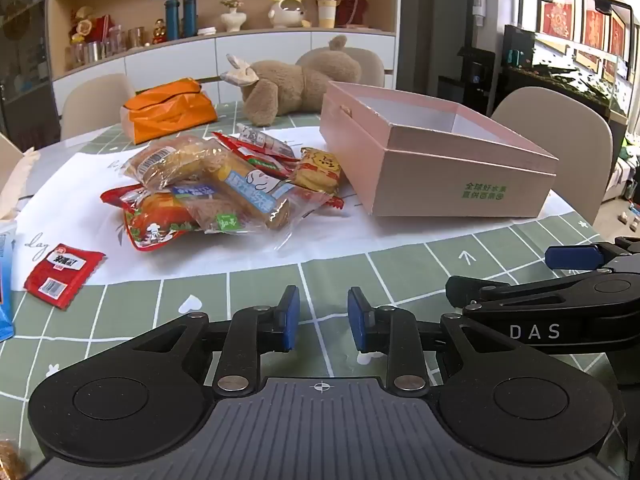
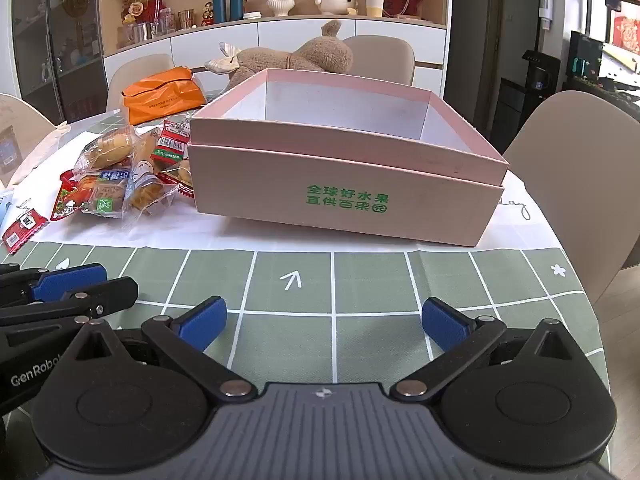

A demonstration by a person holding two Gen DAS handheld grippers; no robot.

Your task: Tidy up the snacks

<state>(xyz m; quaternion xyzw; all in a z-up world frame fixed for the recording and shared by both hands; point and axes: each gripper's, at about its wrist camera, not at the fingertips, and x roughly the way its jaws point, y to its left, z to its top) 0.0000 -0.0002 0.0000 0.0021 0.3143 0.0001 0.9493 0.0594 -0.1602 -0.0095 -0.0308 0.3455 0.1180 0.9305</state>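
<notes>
A pile of wrapped snacks (image 1: 224,188) lies on a white sheet on the table; it also shows in the right wrist view (image 2: 120,176). A small red packet (image 1: 64,276) lies apart at the left. An open pink box (image 1: 436,160), which looks empty inside, stands to the right of the pile (image 2: 344,184). My left gripper (image 1: 323,318) hovers low over the green checked cloth, short of the pile, part open and empty. My right gripper (image 2: 324,322) is wide open and empty, in front of the box.
An orange bag (image 1: 168,108) and a brown plush toy (image 1: 296,84) lie at the back of the table. Beige chairs (image 1: 560,136) stand around it. A blue package (image 1: 6,280) is at the far left edge. Shelves with ornaments line the back wall.
</notes>
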